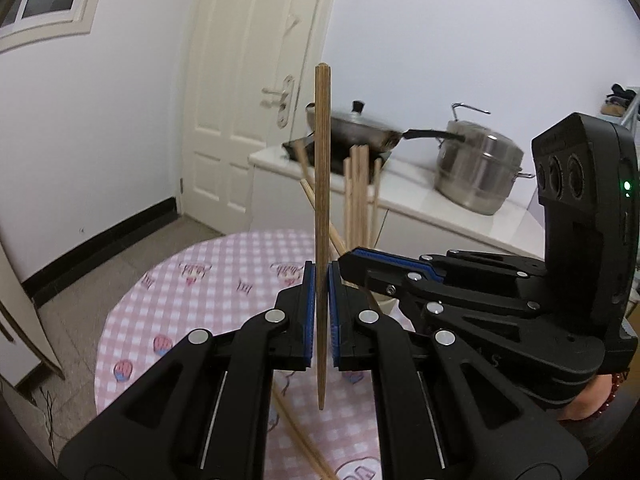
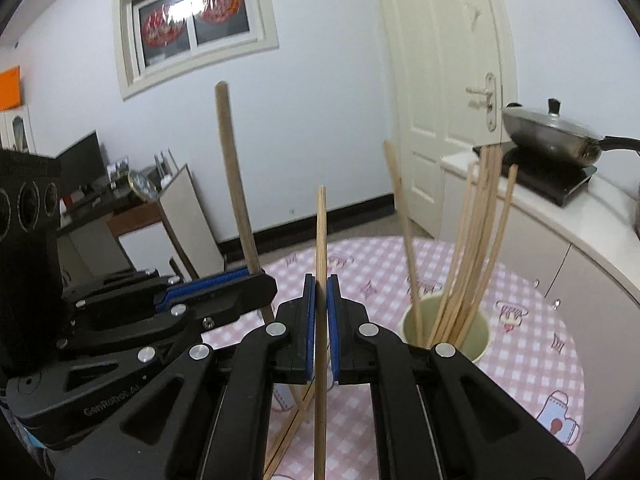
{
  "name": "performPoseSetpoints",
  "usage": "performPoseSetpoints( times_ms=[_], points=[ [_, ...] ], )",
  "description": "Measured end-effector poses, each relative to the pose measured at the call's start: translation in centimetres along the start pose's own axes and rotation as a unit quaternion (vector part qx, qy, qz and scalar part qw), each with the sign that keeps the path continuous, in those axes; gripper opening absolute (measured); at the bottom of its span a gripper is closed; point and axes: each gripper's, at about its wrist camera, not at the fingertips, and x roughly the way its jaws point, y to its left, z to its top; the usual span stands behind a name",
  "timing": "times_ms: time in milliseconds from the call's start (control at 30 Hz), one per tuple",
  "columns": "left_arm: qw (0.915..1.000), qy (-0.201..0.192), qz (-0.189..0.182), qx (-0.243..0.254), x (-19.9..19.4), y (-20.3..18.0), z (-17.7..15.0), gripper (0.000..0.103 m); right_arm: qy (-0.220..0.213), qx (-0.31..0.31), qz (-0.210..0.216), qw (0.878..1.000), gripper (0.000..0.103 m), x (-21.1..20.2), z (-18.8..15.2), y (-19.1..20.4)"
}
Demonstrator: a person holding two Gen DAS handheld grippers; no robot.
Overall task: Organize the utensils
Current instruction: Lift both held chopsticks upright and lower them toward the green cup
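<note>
- The left tongs [image 1: 321, 304], black with blue pads, are clamped on a dark brown wooden chopstick [image 1: 321, 200] held upright, its point hanging below the pads.
- The right tongs [image 2: 320, 308] pinch a paler wooden chopstick [image 2: 320, 320] the same way; both pairs hang side by side above the pink checked cloth of the round surface [image 2: 520, 360].
- The pale green cup [image 2: 482, 330] stands just right of the right tongs, already crowded with light chopsticks [image 2: 476, 248] that fan outward.
- Risk: those leaning sticks could block or deflect an incoming tip, and a thin stick may pivot in a narrow pinch.
- More chopsticks lie loose [image 2: 294, 420] on the cloth below.
- A lidded wok [image 2: 552, 130] sits on the far counter.
</note>
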Motion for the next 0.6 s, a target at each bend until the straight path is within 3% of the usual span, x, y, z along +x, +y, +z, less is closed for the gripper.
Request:
performPoseSetpoints(
  times_ms=[367, 600],
  points=[
    [0.9981, -0.058, -0.014, 0.012, 0.4, -2.6, 4.1, 0.007, -0.15, 0.011, -0.012, 0.989, 0.004, -2.7, 2.9, -4.0],
    [0.9955, -0.089, -0.016, 0.028, 2.3, -4.1, 5.9, 0.006, -0.198, 0.008, -0.031, 0.98, 0.004, -0.9, 3.2, -6.5]
  ],
)
